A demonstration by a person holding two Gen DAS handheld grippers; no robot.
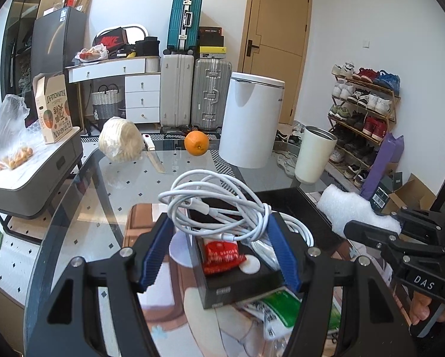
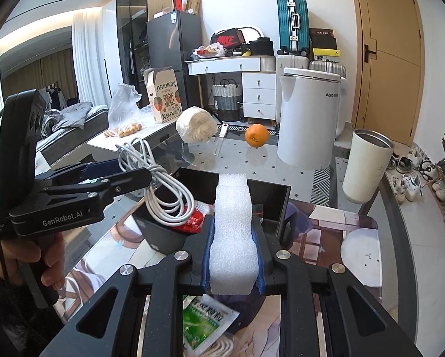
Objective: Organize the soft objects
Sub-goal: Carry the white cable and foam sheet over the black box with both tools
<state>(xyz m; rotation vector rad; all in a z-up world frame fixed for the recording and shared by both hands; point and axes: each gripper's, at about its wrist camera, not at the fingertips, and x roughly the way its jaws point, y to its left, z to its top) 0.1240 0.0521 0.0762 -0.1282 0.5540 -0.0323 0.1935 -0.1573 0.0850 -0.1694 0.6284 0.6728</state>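
My left claw [image 1: 219, 238] is clamped on the white cable bundle [image 1: 213, 205], above the black box [image 1: 237, 282] that already holds a red packet [image 1: 221, 255]. My right claw [image 2: 232, 255], clamped on the foam strip [image 2: 232, 223], reads "DAS"; neither is dropped in yet. A green sachet [image 2: 204, 324] lies below it.

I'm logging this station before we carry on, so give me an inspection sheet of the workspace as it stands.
Surface: glass table, printed mat.
Job's things: white cable bundle, white foam strip, black box holding a red packet.
Clutter: orange, tumbler, green sachet.
Grippers: left gripper grips the cable; right gripper grips the foam.
Cables: only that bundle.
Surroundings: suitcases, shoe rack.
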